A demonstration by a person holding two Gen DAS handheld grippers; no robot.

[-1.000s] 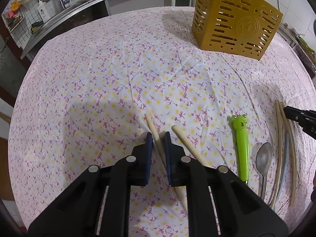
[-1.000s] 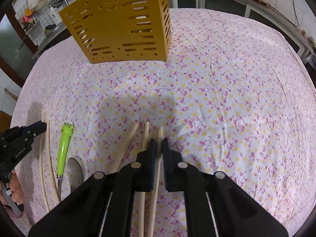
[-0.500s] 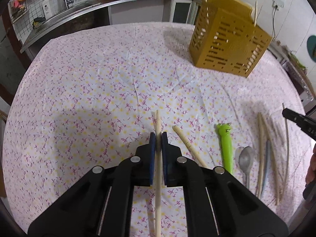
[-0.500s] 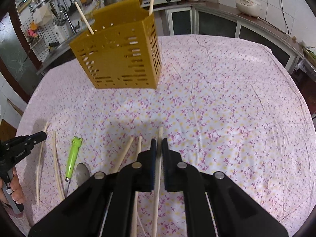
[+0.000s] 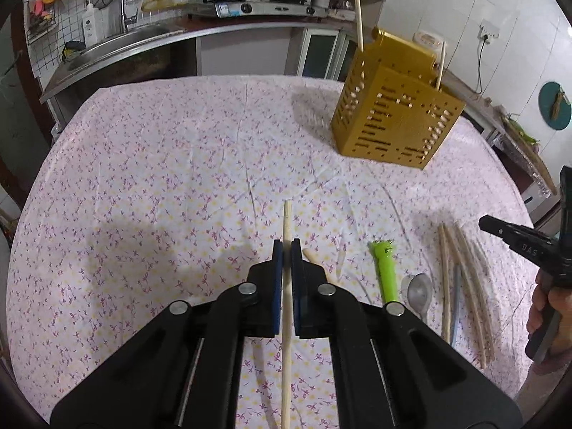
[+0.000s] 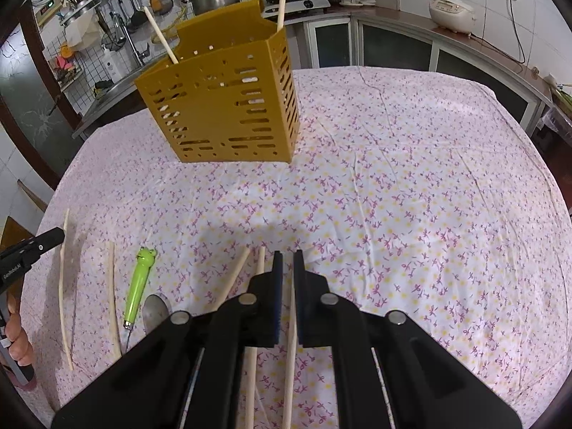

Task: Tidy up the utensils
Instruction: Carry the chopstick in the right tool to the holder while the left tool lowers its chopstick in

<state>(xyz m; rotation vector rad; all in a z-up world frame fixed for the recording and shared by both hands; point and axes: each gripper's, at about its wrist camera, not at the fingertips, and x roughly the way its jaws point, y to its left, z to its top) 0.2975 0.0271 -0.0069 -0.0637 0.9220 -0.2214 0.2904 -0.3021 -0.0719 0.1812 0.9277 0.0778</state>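
Left tongs (image 5: 286,246), black with blue pads, pinch a pale wooden chopstick (image 5: 286,221) that runs lengthwise between the pads, its tip projecting past them above the counter's pink-flowered white cloth (image 5: 161,178). A second pale chopstick (image 5: 312,257) lies on the cloth just right of these tongs. Further right lie a green frog-headed utensil handle (image 5: 386,271), a metal spoon (image 5: 416,291), a slim blue-grey stick (image 5: 455,300) and a bundle of wooden chopsticks (image 5: 464,286).

Right tongs (image 6: 287,261) stand nearly pressed together around another pale wooden chopstick (image 6: 290,357); its length appears in the narrow gap between the blue pads, though contact with both pads cannot be confirmed. Two loose chopsticks (image 6: 250,271) lie on the cloth just left of these tongs.

A mustard-yellow slotted plastic utensil holder (image 6: 228,107) stands upright toward the far side of the counter, well apart from both tongs, with two chopsticks (image 6: 281,0) protruding from its top. The left tongs appear at the left edge of the right wrist view, beside two curved chopsticks (image 6: 62,286).
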